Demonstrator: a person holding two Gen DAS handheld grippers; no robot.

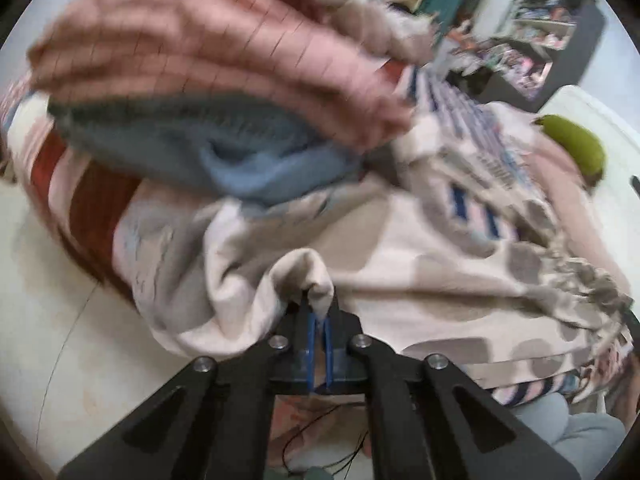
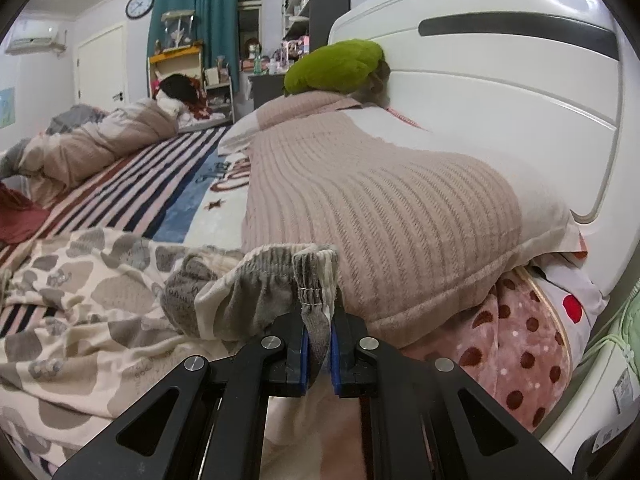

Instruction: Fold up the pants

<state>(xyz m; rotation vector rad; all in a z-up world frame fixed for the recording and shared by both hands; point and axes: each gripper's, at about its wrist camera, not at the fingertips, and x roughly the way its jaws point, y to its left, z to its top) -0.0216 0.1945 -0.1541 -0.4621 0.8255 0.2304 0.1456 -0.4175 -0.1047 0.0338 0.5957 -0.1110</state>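
The pants (image 1: 420, 264) are cream with grey blotches and lie crumpled on the bed. In the blurred left wrist view my left gripper (image 1: 320, 304) is shut on a raised fold of their cloth, which pokes up between the blue pads. In the right wrist view the pants (image 2: 100, 300) spread to the left over the striped sheet. My right gripper (image 2: 318, 320) is shut on the gathered elastic waistband (image 2: 280, 268), and a strip of it runs down between the jaws.
A pink checked cloth (image 1: 200, 48) and a blue garment (image 1: 248, 160) are heaped behind the pants. A pink knitted pillow (image 2: 360, 200) with a green cushion (image 2: 336, 66) leans on the white headboard (image 2: 500, 80). A bunched duvet (image 2: 100, 136) lies at the far left, a dotted blanket (image 2: 512, 344) at the right.
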